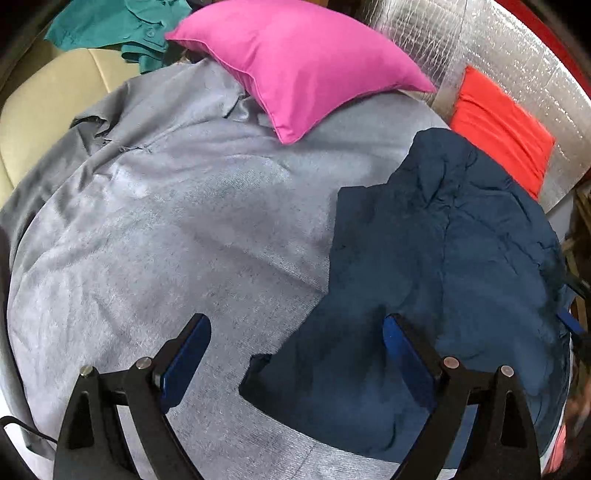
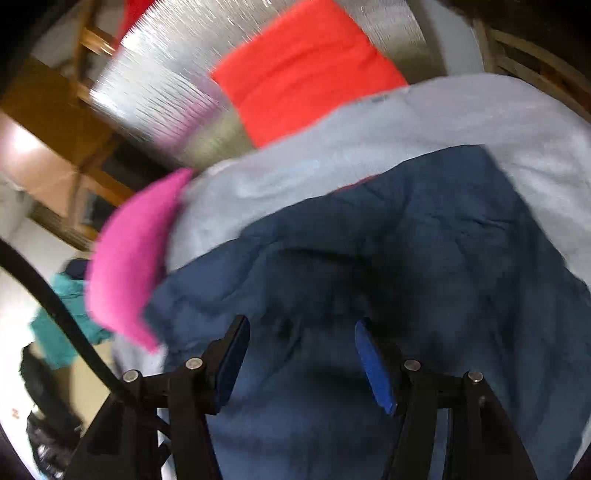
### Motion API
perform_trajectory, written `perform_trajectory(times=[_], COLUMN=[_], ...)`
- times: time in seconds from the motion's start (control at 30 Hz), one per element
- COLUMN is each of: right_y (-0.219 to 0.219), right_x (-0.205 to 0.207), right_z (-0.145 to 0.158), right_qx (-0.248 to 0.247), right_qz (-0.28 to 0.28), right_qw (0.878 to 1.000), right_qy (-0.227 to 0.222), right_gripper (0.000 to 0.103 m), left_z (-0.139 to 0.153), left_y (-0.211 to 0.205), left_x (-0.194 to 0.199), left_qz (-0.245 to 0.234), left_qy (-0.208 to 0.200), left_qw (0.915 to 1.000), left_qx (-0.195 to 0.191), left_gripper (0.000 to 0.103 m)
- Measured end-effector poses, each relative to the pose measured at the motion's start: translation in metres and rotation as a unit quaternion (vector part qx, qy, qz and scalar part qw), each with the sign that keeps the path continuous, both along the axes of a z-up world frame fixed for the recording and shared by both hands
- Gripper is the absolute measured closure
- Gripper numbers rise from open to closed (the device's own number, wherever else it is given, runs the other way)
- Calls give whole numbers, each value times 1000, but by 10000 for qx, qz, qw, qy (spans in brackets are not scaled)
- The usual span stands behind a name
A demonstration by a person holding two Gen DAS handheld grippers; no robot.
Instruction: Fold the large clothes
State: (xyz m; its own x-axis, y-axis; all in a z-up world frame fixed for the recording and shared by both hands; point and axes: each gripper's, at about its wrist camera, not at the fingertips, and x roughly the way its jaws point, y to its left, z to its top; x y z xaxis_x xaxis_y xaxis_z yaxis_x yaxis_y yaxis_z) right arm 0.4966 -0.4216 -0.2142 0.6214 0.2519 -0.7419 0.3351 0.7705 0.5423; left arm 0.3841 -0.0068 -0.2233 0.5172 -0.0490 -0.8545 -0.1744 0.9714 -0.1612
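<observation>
Lying crumpled on the grey blanket (image 1: pixel 177 229), near its right edge, the dark blue garment (image 1: pixel 443 258) looks soft and floppy. Both the left claw (image 1: pixel 295 354) and right claw (image 2: pixel 301 358) hang released above it. Grab a corner, probably.

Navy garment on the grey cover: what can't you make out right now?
- Navy garment: type unclear; crumpled, lower edge cut off by left wrist frame.
- Right wrist view: motion-blurred, no seams readable.
- Under the pink pillow: grey cover hidden.
- Teal garment: cut off at top edge.
</observation>
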Motion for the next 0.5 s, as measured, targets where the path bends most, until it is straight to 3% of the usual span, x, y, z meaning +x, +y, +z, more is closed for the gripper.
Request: perform_trajectory(times=[0.1,0.17,0.23,0.27,0.37,0.5], right_y=[-7,-12,-9,-3,31,92], right_x=[38,48,47,41,36,60], right_z=[-30,-30,-16,-1,26,11], right_qx=[-122,-161,-290,-369,-302,-457], right_qz=[-202,-346,-399,-360,299,1152], right_qw=[9983,9977,9981,9987,9972,9921], right_qy=[529,553,362,-17,-616,-176], right_gripper=[39,38,38,38,39,47], left_z=[-3,-4,-3,-3,-2,-3], left_y=[-1,1,4,4,12,16], left_x=[11,15,16,17,19,18], left_qz=[-62,-84,-87,-73,103,267], left_qy=[104,193,214,229,194,189], left_qw=[9999,9998,9997,9997,9997,9994], left_qx=[97,26,10,20,54,101], left_gripper=[9,9,9,9,9,9])
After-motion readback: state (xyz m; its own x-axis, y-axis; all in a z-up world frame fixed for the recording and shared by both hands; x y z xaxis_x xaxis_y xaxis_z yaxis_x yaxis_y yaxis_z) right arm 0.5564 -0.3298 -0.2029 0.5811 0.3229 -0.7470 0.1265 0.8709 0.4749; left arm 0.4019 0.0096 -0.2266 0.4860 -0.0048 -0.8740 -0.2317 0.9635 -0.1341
